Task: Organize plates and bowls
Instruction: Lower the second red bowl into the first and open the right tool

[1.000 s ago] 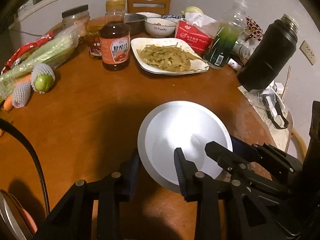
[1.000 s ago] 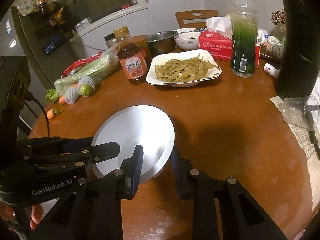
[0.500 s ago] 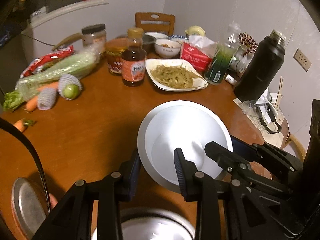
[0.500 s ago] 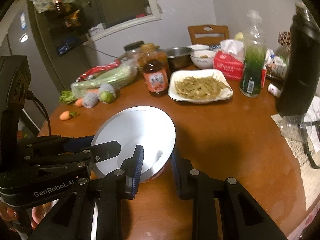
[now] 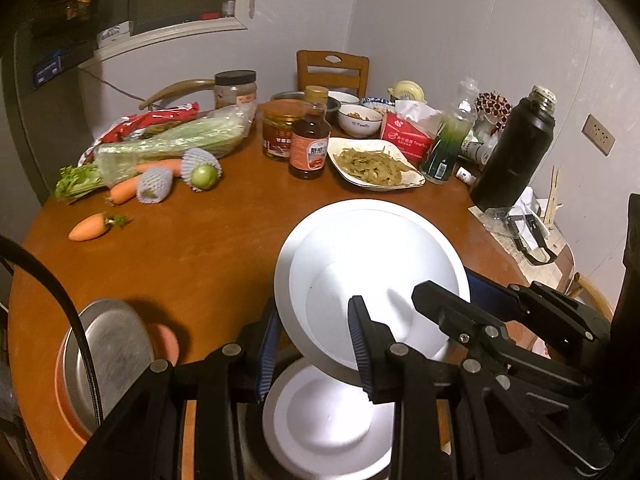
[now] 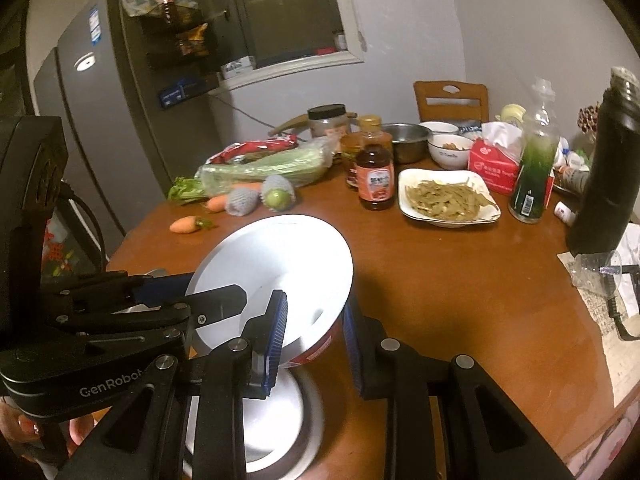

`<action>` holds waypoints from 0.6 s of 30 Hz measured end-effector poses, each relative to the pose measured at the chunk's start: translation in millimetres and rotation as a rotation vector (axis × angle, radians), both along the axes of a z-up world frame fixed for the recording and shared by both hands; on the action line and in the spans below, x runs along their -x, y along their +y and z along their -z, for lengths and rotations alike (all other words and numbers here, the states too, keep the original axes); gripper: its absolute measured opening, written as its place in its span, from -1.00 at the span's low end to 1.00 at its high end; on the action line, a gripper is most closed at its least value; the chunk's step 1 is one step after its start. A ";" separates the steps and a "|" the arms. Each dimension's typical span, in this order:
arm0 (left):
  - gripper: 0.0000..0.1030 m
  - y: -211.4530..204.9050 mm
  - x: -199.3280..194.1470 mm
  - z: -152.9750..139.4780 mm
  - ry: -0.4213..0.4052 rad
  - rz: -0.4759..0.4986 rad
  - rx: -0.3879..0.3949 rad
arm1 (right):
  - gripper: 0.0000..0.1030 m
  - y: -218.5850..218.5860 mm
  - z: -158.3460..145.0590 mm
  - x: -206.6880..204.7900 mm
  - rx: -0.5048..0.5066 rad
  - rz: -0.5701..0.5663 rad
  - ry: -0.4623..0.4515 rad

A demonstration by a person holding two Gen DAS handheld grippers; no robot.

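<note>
Two hand-held grippers share one white bowl point(image 5: 376, 276), held off the desk point(image 5: 180, 248) near its front edge. Left hand-held gripper point(image 5: 316, 344) clamped on the near-left rim, one pad inside, one outside. Right hand-held gripper point(image 6: 314, 336) clamped on the near-right rim, blue pads either side of the wall; a red band shows under the bowl there.

Directly beneath the bowl: a white plate point(image 5: 320, 420) lying flat on a darker round piece, partly hidden by the gripper frames. Just left of it, a metal plate point(image 5: 108, 360) resting in an orange dish.

Progress, as a judgement: early to middle. The bowl is gathered and hangs over what looks like a stack at the front edge, but is not yet set down. Left to do, probably: lower and release it. At the far side stand a steel bowl point(image 6: 408, 140) and small white bowls point(image 6: 448, 152), and a dish of food point(image 5: 376, 164); whether these belong to the job cannot be told.

Orientation: the bowl is round, so no long axis in plan. Its axis is tipped off vertical; the mouth faces up and toward the cameras, far rim higher than near rim. Needs levelling before it will sit flat.
</note>
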State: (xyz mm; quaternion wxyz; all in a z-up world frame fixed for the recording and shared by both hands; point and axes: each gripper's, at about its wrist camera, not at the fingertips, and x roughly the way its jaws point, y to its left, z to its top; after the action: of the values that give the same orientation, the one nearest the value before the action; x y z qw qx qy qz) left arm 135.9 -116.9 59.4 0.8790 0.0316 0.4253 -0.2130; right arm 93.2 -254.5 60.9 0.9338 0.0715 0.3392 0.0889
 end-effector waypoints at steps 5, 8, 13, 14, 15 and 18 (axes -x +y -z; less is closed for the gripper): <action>-0.35 12.7 15.7 -2.0 -0.014 -0.009 -0.001 | -0.42 15.0 -5.0 15.7 0.016 -0.018 -0.017; -0.35 18.5 23.7 -0.9 -0.017 -0.015 0.000 | -0.42 21.7 -4.4 23.4 0.019 -0.027 -0.018; -0.35 26.0 36.7 6.5 -0.009 -0.025 -0.011 | -0.42 32.8 -0.2 36.7 0.027 -0.042 -0.011; -0.35 27.2 39.2 8.3 -0.007 -0.025 -0.012 | -0.42 34.6 1.2 39.6 0.027 -0.048 -0.010; -0.35 28.0 41.3 10.7 -0.005 -0.025 -0.012 | -0.42 36.2 2.7 42.2 0.028 -0.049 -0.008; -0.35 27.7 46.6 21.8 0.015 -0.027 -0.024 | -0.42 38.3 9.4 48.8 0.031 -0.054 0.002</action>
State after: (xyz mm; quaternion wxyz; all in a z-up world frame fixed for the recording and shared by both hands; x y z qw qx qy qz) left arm 89.3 -89.3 37.6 0.8781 0.0347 0.4350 -0.1964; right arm 44.4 -216.2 51.5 0.9318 0.0479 0.3431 0.1086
